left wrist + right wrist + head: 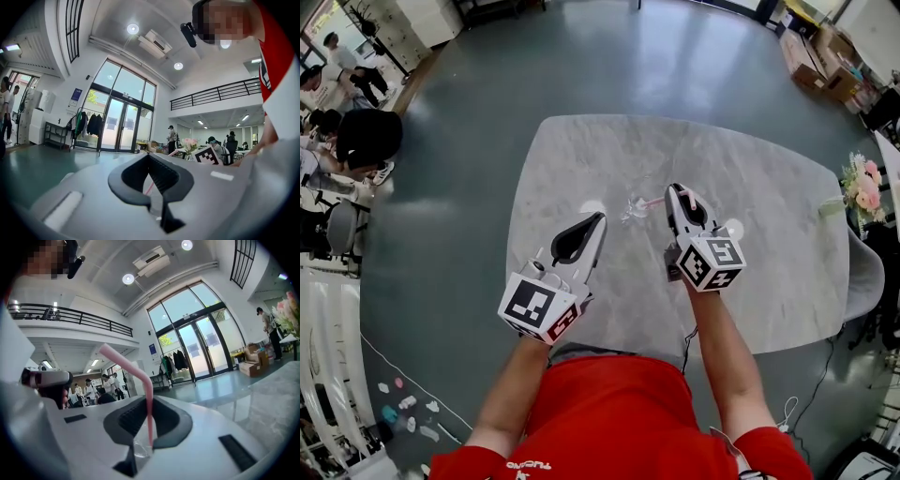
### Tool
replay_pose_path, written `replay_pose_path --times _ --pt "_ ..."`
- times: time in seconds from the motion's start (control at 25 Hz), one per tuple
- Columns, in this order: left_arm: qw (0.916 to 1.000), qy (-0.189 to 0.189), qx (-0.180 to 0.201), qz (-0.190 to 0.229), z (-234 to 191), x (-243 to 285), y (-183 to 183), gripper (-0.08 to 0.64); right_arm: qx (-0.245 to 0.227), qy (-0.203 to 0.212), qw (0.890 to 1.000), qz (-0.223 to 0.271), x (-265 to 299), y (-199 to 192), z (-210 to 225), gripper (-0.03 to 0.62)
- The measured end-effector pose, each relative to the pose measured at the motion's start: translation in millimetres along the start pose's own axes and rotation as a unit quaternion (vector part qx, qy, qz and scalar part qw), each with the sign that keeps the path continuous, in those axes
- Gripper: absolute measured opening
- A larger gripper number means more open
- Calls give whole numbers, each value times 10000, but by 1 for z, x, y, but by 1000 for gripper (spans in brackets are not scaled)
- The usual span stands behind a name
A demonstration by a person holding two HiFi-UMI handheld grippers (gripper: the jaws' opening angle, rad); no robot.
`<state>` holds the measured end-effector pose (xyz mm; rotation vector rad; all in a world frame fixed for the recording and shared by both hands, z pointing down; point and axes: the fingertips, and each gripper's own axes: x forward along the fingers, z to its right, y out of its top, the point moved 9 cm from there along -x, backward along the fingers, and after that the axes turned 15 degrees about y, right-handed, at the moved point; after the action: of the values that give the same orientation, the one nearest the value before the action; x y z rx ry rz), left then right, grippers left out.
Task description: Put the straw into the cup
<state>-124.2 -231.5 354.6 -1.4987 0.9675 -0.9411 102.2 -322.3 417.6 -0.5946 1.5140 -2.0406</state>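
A pink bent straw stands up between the jaws of my right gripper, which is shut on it, with a scrap of clear wrapper clinging at its foot. In the head view the right gripper hovers over the marble table, the straw pointing left with the wrapper beside it. My left gripper sits just left of them, jaws shut and empty. From the left gripper view the straw shows ahead. I cannot make out a cup.
Two pale round spots lie on the table near the gripper tips. A bunch of pink flowers stands at the table's right edge. People sit at desks far left; cardboard boxes lie far right.
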Motion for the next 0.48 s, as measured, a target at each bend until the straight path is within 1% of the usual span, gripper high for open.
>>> replay_pose_path --times 0.2,0.36,0.48 --pt "9999 57 -84 -44 -4 8 -7 6 4 10 9998 -191 11 -12 6 25" --pt "9999 -28 -95 15 -7 24 -18 6 8 5 9995 -316 18 -20 8 25" --pt "9999 -62 -83 -46 -8 38 -26 6 -17 -21 9990 -447 21 -25 10 25"
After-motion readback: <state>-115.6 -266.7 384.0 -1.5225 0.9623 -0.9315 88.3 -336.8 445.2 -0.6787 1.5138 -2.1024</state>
